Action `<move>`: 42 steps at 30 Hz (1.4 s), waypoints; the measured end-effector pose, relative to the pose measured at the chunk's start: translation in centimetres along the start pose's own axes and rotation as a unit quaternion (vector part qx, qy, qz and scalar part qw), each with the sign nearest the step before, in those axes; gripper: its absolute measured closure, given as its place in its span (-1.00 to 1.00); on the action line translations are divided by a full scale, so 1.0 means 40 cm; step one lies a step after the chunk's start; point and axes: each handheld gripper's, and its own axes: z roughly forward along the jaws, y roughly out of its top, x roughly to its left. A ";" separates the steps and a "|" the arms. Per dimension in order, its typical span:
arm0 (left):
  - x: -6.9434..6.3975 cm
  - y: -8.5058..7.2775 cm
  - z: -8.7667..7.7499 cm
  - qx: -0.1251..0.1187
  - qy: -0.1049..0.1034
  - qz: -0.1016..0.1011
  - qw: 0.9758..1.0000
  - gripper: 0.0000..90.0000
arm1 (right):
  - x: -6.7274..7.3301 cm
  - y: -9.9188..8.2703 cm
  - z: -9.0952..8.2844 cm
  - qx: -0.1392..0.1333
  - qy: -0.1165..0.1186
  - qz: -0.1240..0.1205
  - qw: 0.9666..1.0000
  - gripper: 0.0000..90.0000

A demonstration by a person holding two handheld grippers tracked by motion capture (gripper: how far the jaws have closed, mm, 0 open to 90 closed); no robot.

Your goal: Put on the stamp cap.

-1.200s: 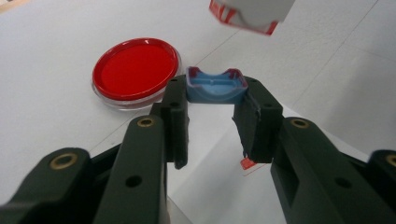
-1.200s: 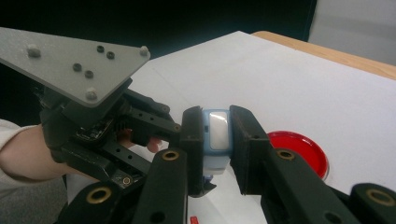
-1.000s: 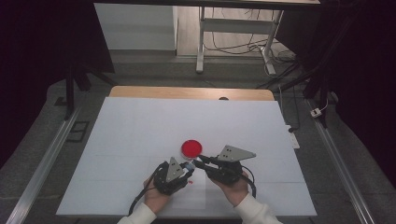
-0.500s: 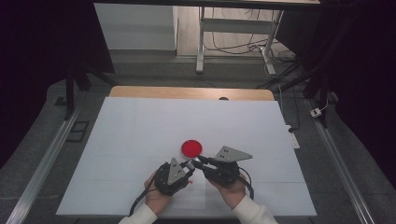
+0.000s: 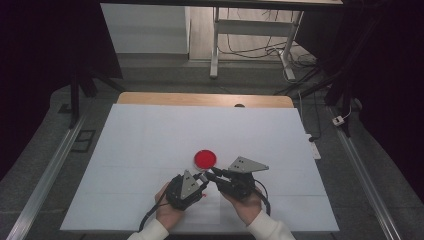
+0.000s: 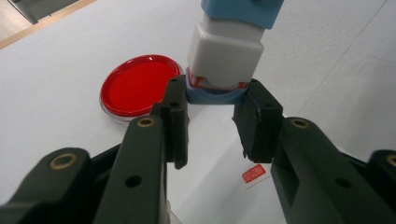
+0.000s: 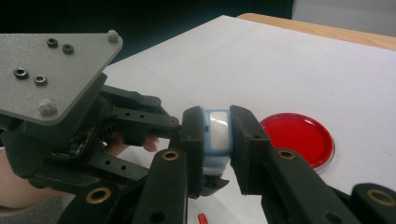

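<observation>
A: Just beside the round red ink pad in its clear shallow dish [image 5: 205,158], on its near side, sits the small blocky stamp of white and pale blue plastic [image 6: 227,56], held between both tools above the white paper sheet [image 5: 150,145].

B: Who holds which end?

A: The right gripper [image 7: 216,135] is clamped across the stamp's white and blue body, one black jaw on each flat side. The left gripper [image 6: 211,95] is closed on the blue base, its jaws pinching the two edges just under the red trim.

B: How do you judge it will handle?

A: Light and rigid, I would say, a hard plastic shell that will not give under the pads. The smooth sides look slippery, so a firm hold on the flat faces is safest, not the rounded corners. If the blue base is a cap, it probably pulls straight off; twisting might make it slip.

B: Anything else near the ink pad?

A: A small red printed mark on the paper [image 6: 254,173], nearer the person than the ink pad. The wooden table edge [image 5: 200,98] lies well beyond it, on the far side.
</observation>
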 end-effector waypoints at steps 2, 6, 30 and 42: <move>0.000 0.000 0.000 0.002 0.000 0.000 1.000 0.45 | 0.001 0.000 0.001 0.002 -0.001 -0.002 1.000 0.66; 0.000 -0.001 0.002 0.005 0.004 0.003 1.000 0.46 | 0.003 -0.001 0.004 0.009 -0.004 -0.002 1.000 0.66; -0.016 -0.001 0.005 0.015 0.013 0.033 0.999 0.46 | 0.003 0.002 0.011 0.039 -0.006 -0.002 0.999 0.67; -0.018 0.000 0.004 0.012 0.010 0.028 0.999 0.45 | -0.001 -0.006 0.014 0.045 -0.003 0.007 0.999 0.67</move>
